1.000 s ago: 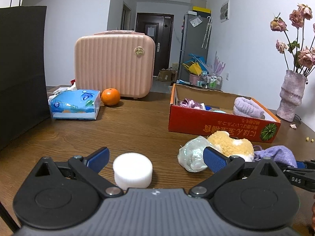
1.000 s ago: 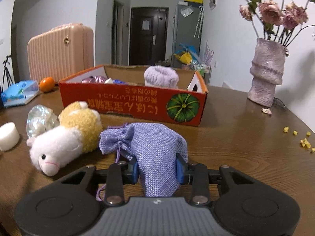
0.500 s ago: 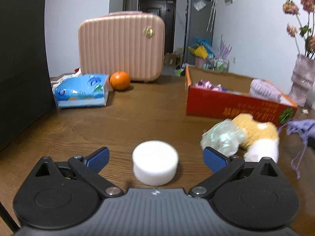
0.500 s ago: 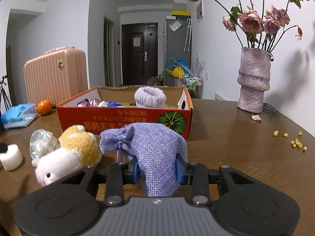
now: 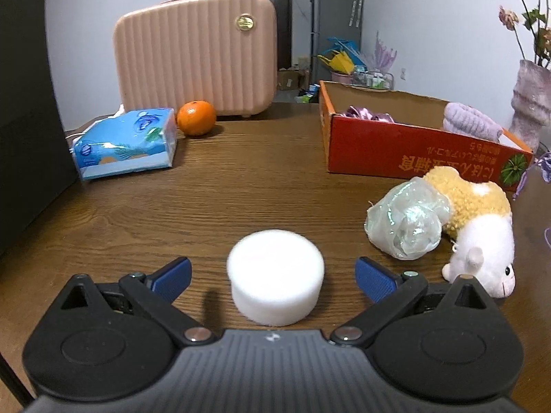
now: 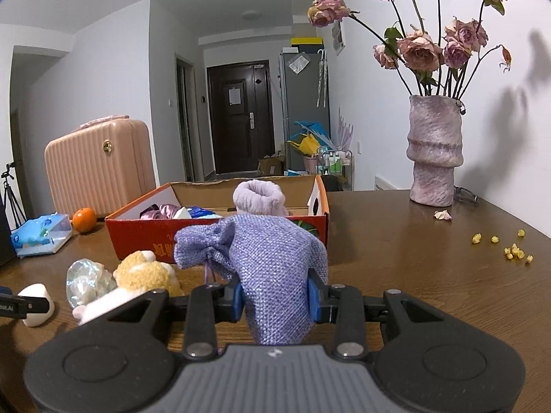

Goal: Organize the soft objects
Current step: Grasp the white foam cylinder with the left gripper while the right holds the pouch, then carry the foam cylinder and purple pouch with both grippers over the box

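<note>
Clamping the pouch (image 6: 275, 275) by its lower body between narrowed pads, right claw (image 6: 275, 301) carries it clear of the bench (image 6: 413, 275), just short of the box (image 6: 220, 241) and aimed over its near wall, likely for a drop beside the sock (image 6: 260, 199) lying inside. Left claw (image 5: 273, 277) spread wide and empty, straddling the foam puck (image 5: 275, 284) without touching, set to close on it; puck on the bench well short of the box, left of the plush (image 5: 478, 220) and wrapper (image 5: 406, 220). Against a second ago: pouch raised higher before the box, puck now centred between the left pads, formerly off toward the left one.
</note>
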The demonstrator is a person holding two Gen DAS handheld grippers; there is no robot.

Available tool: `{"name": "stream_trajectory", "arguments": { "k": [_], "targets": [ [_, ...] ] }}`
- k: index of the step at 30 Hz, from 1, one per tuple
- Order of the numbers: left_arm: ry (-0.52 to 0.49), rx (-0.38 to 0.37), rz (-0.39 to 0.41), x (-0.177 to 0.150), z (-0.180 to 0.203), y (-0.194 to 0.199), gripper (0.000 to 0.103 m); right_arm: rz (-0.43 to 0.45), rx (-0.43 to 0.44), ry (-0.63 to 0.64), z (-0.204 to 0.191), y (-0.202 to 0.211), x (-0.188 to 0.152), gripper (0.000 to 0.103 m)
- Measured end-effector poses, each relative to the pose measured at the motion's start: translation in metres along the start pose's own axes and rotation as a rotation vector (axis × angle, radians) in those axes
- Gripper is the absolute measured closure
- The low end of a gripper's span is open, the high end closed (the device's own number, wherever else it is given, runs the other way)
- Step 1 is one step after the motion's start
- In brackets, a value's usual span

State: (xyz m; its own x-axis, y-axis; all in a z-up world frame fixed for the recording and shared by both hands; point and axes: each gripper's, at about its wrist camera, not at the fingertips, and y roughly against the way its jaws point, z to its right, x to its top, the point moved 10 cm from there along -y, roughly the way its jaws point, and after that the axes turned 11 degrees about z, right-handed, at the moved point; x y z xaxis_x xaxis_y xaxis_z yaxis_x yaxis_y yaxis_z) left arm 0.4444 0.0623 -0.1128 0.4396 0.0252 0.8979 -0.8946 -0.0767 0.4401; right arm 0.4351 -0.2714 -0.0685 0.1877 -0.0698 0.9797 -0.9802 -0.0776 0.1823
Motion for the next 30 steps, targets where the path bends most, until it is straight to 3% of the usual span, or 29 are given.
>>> {"name": "stream_trajectory", "arguments": {
  "k": [3, 6, 13, 30],
  "targets": [
    [-0.015, -0.019, -0.001, -0.001, 0.004, -0.004, 0.001, -0.004, 0.0, 0.003, -0.001, -0.001, -0.001, 0.069],
    [-0.022, -0.025, -0.02, -0.003, 0.005, -0.009, 0.008, -0.008, -0.002, 0.007, -0.001, -0.002, -0.003, 0.069],
    [0.003, -0.07, -0.065, -0.009, 0.007, -0.017, 0.043, -0.014, -0.004, 0.015, -0.002, -0.003, -0.005, 0.069],
    [0.009, -0.064, 0.033, 0.007, 0.007, 0.0, 0.045, 0.01, 0.0, 0.028, -0.004, 0.0, -0.001, 0.069]
  ]
}}
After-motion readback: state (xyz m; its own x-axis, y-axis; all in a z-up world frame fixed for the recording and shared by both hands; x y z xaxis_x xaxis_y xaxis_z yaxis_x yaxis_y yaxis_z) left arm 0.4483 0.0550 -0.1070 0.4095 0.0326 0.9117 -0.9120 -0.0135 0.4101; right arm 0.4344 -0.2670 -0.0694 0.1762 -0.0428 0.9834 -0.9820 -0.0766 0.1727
